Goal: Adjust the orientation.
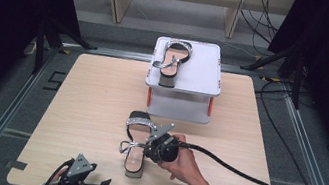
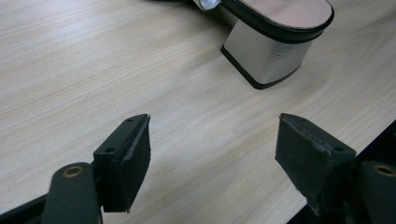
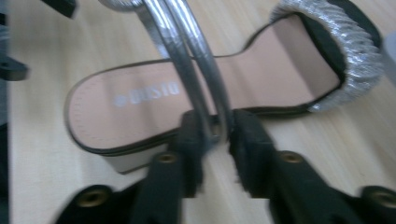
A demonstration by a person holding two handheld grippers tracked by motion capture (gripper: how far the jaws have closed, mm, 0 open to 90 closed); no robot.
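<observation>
A silver-strapped sandal [image 1: 134, 154] with a block heel lies on the wooden table [image 1: 92, 90], toe pointing away from me. My right gripper [image 1: 147, 145] comes at it from the right. In the right gripper view, my right gripper [image 3: 217, 140] is shut on the sandal's thin silver ankle strap [image 3: 187, 60], just above the insole [image 3: 140, 107]. My left gripper [image 1: 104, 184] sits low near the front edge, left of the heel. Its jaws [image 2: 212, 149] stand open over bare wood, with the silver heel [image 2: 266, 53] ahead of them and apart from them.
A white two-level stand [image 1: 201, 73] at the table's far side carries a matching sandal [image 1: 174, 58] on its top left. A black cable [image 1: 236, 168] trails from the right gripper across the table to the right. Dark stands and cables surround the table.
</observation>
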